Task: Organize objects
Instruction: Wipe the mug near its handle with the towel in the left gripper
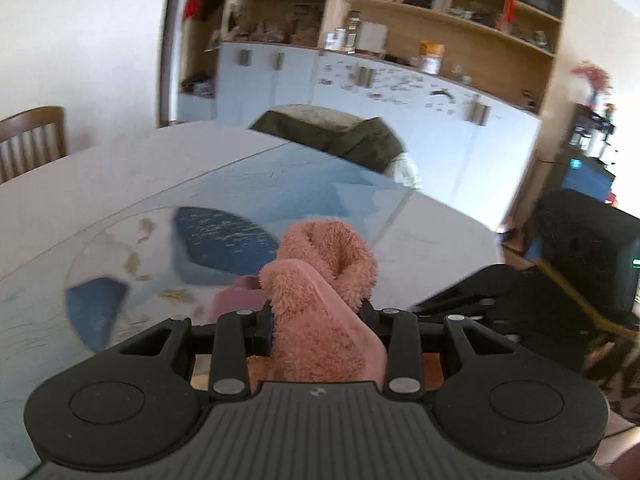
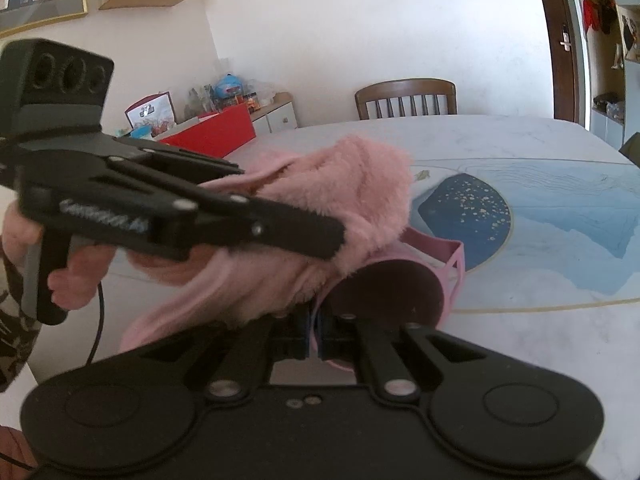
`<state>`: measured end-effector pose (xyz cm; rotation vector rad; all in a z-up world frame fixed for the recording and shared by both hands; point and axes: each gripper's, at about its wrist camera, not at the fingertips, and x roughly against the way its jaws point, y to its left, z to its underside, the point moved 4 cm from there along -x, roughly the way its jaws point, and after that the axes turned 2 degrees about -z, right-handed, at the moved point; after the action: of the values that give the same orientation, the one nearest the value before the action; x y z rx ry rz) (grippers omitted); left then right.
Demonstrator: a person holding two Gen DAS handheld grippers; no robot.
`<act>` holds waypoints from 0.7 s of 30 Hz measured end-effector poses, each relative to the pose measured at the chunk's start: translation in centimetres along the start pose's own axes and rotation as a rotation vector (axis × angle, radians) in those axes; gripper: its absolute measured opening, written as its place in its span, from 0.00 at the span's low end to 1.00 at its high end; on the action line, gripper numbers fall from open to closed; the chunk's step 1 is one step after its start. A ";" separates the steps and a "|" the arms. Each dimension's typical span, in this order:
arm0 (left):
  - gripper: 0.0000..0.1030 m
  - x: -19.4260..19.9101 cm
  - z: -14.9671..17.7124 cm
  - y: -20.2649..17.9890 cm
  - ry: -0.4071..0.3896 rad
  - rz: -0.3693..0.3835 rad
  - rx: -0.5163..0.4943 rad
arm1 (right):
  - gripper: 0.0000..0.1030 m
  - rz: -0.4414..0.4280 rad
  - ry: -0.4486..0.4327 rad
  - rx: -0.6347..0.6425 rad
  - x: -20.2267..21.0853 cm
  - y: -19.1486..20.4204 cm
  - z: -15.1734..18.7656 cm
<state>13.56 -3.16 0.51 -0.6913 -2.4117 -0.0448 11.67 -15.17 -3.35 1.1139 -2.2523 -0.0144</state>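
A fluffy pink slipper (image 1: 320, 292) is held clamped between the closed fingers of the left gripper (image 1: 318, 330), raised above the marble table (image 1: 60, 184). The rim of a pink plastic container (image 2: 394, 284) is pinched by the right gripper (image 2: 316, 338), its jaws closed to a narrow gap. The slipper's furry collar is seen touching the container's mouth, above the table's blue painted panel (image 2: 560, 216). A wooden chair (image 2: 406, 98) is seen beyond the table's far edge.
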 end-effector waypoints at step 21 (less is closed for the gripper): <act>0.34 1.5 2.1 8.4 0.037 -0.275 0.154 | 0.03 0.004 0.006 0.005 -0.1 -0.4 -0.1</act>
<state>15.49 5.24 -1.41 -0.2841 -2.4281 0.0154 11.99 -15.36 -3.43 1.1107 -2.2503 -0.0042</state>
